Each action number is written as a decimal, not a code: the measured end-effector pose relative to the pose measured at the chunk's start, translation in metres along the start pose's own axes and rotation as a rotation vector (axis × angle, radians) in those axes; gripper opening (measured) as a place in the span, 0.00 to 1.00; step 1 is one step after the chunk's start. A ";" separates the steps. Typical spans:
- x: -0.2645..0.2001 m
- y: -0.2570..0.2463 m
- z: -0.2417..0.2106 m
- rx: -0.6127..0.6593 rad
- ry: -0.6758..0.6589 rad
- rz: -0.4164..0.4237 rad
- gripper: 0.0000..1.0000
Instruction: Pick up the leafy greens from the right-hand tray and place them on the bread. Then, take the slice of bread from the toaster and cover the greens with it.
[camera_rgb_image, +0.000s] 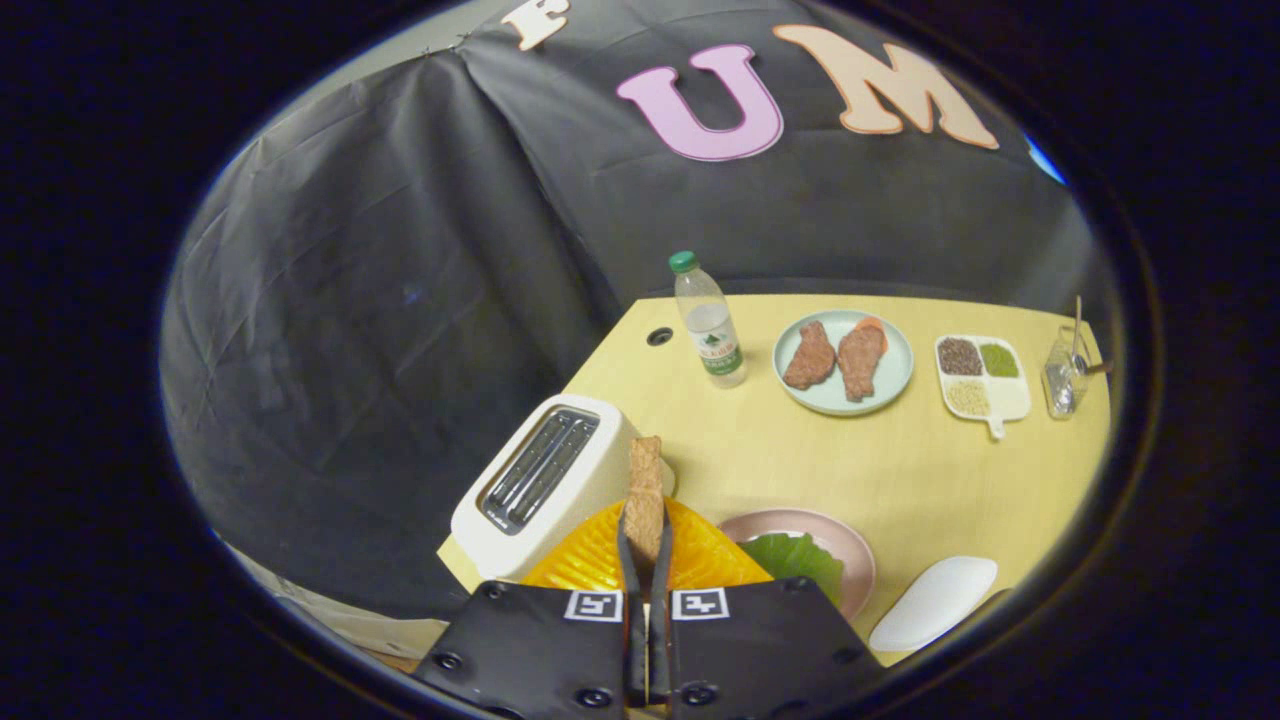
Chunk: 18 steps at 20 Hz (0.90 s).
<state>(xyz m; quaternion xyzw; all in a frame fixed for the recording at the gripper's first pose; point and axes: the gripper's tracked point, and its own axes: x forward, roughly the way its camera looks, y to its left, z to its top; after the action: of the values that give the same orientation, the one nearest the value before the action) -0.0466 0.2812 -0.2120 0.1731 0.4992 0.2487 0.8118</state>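
bread slice (645, 490) upright — pinched edge-on, greens (795, 558) plated

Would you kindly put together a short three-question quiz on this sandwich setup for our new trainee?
1. True or false: the gripper is shut on a bread slice, held on edge.
2. Which thing stands nearest the toaster's slots? A) the water bottle B) the orange plate C) the divided dish
3. Fill in: the leafy greens lie on the ____ plate.

Key:
1. True; both fingers press on the slice, and the toaster slots look empty.
2. B; the orange plate lies right beside the toaster.
3. Pink; that plate lies beside the orange one, just ahead of the fingers.
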 end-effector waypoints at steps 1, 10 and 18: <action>-0.001 -0.005 -0.005 0.014 0.002 0.002 0.04; 0.014 -0.046 -0.058 0.113 0.045 0.012 0.04; 0.025 -0.092 -0.094 0.230 0.070 -0.050 0.04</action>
<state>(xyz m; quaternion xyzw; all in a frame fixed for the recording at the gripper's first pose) -0.1003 0.2234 -0.3202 0.2435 0.5568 0.1753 0.7745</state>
